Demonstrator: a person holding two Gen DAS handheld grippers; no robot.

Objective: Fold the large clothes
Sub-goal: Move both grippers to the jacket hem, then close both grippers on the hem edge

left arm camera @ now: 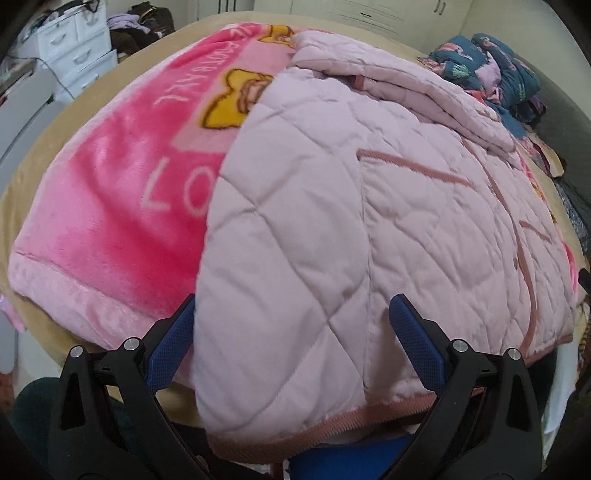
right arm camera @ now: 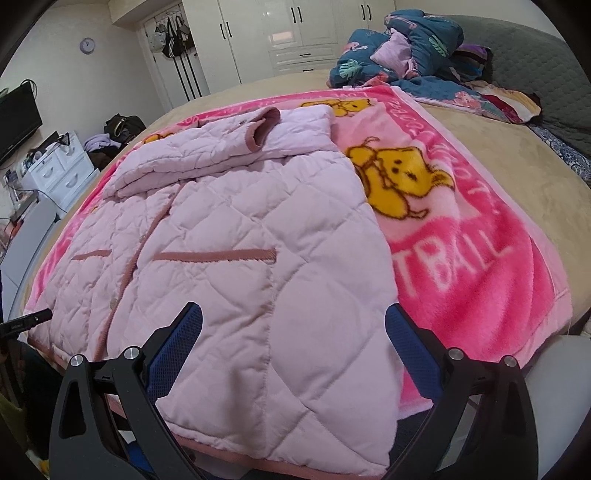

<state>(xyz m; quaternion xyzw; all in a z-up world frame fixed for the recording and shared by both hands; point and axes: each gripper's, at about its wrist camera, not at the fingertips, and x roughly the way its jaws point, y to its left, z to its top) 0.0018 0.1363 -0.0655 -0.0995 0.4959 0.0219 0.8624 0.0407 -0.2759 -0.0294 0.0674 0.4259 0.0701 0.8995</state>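
Observation:
A pale pink quilted jacket (left arm camera: 369,229) with darker pink trim lies front up on a pink cartoon blanket (left arm camera: 122,206) on the bed. Its sleeves are folded across the chest near the collar. My left gripper (left arm camera: 291,325) is open, its blue pads either side of the jacket's left hem corner. In the right wrist view the jacket (right arm camera: 236,236) lies the same way, and my right gripper (right arm camera: 293,332) is open, its jaws straddling the right hem corner. Neither gripper holds the cloth. The left gripper's tip (right arm camera: 29,319) shows at the far left edge.
A beige bed cover (right arm camera: 535,206) lies under the blanket (right arm camera: 480,266). A heap of dark blue patterned bedding (right arm camera: 413,48) sits near the headboard. White drawers (right arm camera: 59,170), bags and white wardrobes (right arm camera: 295,33) stand beyond the bed.

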